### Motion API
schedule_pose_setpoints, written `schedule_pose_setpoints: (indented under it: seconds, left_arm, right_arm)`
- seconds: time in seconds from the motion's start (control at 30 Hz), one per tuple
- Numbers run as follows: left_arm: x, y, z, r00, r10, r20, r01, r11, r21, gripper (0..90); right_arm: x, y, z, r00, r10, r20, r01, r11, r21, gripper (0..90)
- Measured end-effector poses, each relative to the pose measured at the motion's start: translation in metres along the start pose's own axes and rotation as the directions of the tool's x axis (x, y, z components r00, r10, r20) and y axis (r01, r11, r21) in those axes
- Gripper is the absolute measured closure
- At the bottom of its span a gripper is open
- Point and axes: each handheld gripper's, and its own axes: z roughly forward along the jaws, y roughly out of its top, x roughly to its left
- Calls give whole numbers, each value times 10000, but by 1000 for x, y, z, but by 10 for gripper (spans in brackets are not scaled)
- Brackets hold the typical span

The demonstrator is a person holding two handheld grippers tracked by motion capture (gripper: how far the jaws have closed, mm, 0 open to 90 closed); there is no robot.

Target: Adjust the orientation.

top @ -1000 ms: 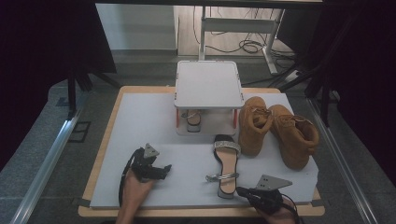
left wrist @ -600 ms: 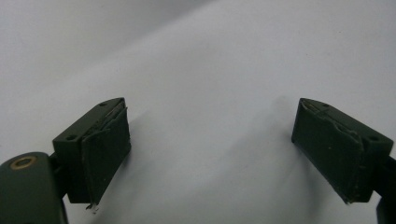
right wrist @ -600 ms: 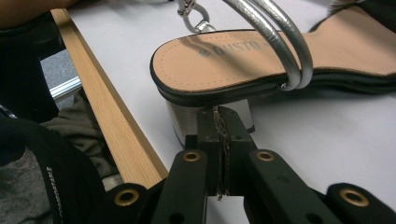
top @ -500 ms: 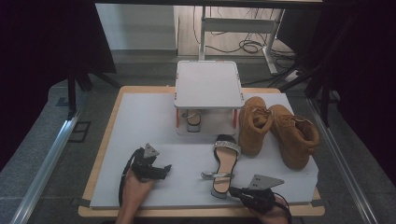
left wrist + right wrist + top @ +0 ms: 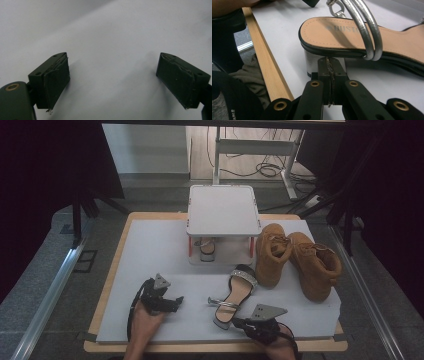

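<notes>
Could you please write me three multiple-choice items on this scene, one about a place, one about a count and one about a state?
1. Where does the sandal on the mat lie?
A. on top of the stand
B. left of the boots
C. off the table

2. How many boots stand on the mat?
A. one
B. two
C. four

3. How do the jaws of the right gripper stand?
A. closed together, with nothing between them
C. wide open
B. clamped on a boot

Answers: 1 B, the high view shows it lying between the left gripper and the tan boots, in front of the stand. 2 B, a pair stands side by side at the right. 3 A, the right gripper view shows the pads touching just before the sandal's heel.
</notes>
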Motion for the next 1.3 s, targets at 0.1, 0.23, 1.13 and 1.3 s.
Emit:
schedule_pose_setpoints:
  seconds: [0.1, 0.23, 1.13, 1.3]
  left_arm:
    - [0, 0, 0, 10000, 1, 1, -1, 10000, 3, 113]
    - [0, 0, 0, 10000, 2, 1, -2, 10000, 7, 113]
    - [0, 0, 0, 10000, 4, -10, -4, 10000, 6, 114]
    - [0, 0, 0, 10000, 30, -9, -30, 10000, 7, 117]
  right_arm:
    - [1, 4, 6, 10000, -49, -62, 49, 10000, -3, 893]
    - [1, 7, 10, 9999, -76, -107, 76, 10000, -16, 893]
    - [9, 21, 41, 9981, -525, -320, 529, 9985, 137, 875]
    - [4, 17, 34, 9989, -465, -26, 465, 9988, 128, 843]
